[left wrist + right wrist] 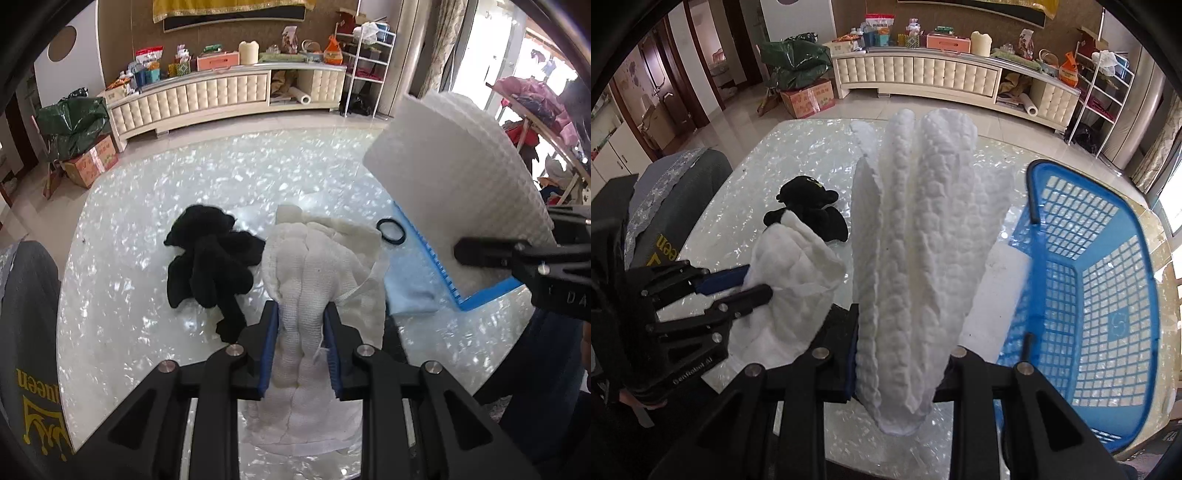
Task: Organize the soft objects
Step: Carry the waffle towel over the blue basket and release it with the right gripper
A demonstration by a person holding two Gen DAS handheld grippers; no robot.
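Note:
My left gripper (301, 310) is shut on a white woven cloth (314, 258), bunched between its blue pads and hanging down to the glossy table (129, 295). The right wrist view shows the same left gripper (759, 282) at the left with that cloth (790, 258). My right gripper (905, 332) is shut on a folded white bubble-textured foam sheet (923, 221), held up above the table. In the left wrist view the sheet (461, 166) and right gripper (506, 240) are at the right. A black cloth (214, 266) lies crumpled on the table, left of the white cloth.
A blue plastic basket (1089, 277) stands on the table's right side, with a pale flat sheet (1001, 280) against its left wall. A black hair tie (391, 230) lies near the basket. A grey-covered chair (29, 314) stands at the table's left edge. Cabinets line the far wall.

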